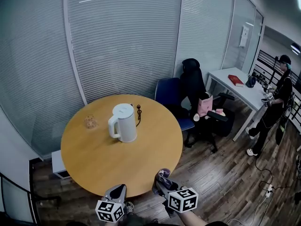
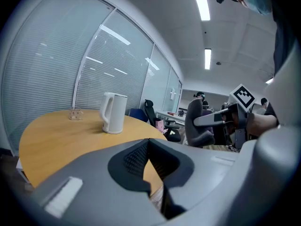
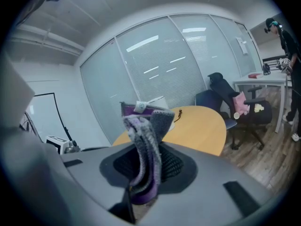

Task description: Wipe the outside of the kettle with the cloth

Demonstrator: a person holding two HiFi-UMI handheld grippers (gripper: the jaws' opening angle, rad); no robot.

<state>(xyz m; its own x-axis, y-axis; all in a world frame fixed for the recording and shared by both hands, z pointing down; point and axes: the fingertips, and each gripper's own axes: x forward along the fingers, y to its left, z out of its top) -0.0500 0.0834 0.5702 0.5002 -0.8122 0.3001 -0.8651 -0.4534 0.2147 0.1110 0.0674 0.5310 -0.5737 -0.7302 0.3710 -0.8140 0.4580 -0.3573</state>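
A white electric kettle [image 1: 123, 122] stands upright near the middle of the round wooden table [image 1: 94, 164], its handle turned left. Both grippers hover at the table's near edge, well short of the kettle. My left gripper [image 1: 118, 190] is shut with nothing in it; in its own view the kettle [image 2: 114, 113] stands far ahead beyond the closed jaws [image 2: 149, 149]. My right gripper [image 1: 161, 182] is shut on a grey and purple cloth [image 1: 163, 174]. In the right gripper view the cloth [image 3: 143, 145] stands up between the jaws and hides most of the kettle.
A small glass [image 1: 90, 122] sits left of the kettle and a dark cord end [image 1: 139, 111] behind it. A blue chair [image 1: 168, 94] and a black office chair [image 1: 200, 98] stand beyond the table's right side. A white desk [image 1: 237, 87] and a person [image 1: 277, 102] are further right.
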